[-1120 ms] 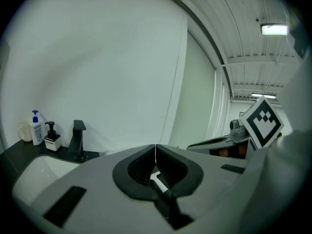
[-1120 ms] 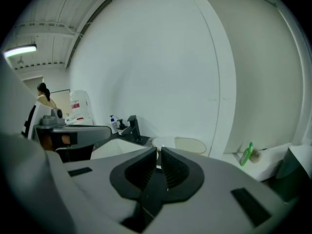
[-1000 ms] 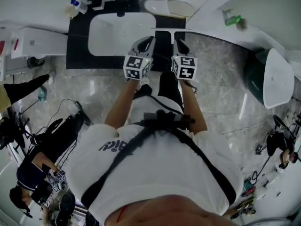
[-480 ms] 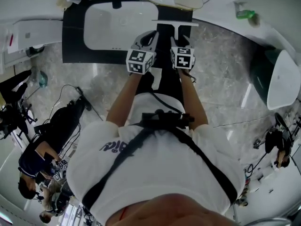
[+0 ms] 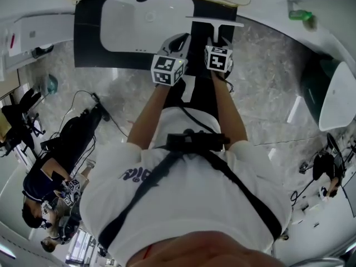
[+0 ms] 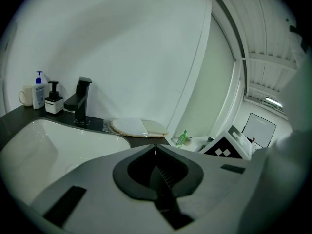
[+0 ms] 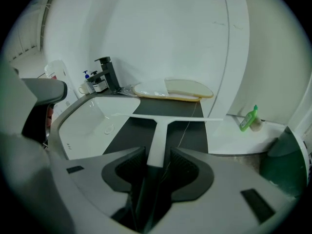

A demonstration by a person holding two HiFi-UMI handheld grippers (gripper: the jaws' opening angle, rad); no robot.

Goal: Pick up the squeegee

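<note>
A white squeegee lies on the black counter just right of the sink, its blade crosswise and its handle pointing at me. My right gripper is open, its jaws on either side of the handle with a narrow gap on each side. In the head view the right gripper sits right behind the blade. My left gripper hovers beside it over the sink's corner. Seen from its own camera, the left gripper is shut with nothing in it.
A black faucet and soap bottles stand behind the sink. A pale flat board lies at the counter's back. A green bottle stands on the white ledge to the right. People crouch on the floor at left.
Both grippers have sunk and come closer to the counter. The right gripper now has the squeegee's handle between its jaws. The squeegee has stayed on the counter.
</note>
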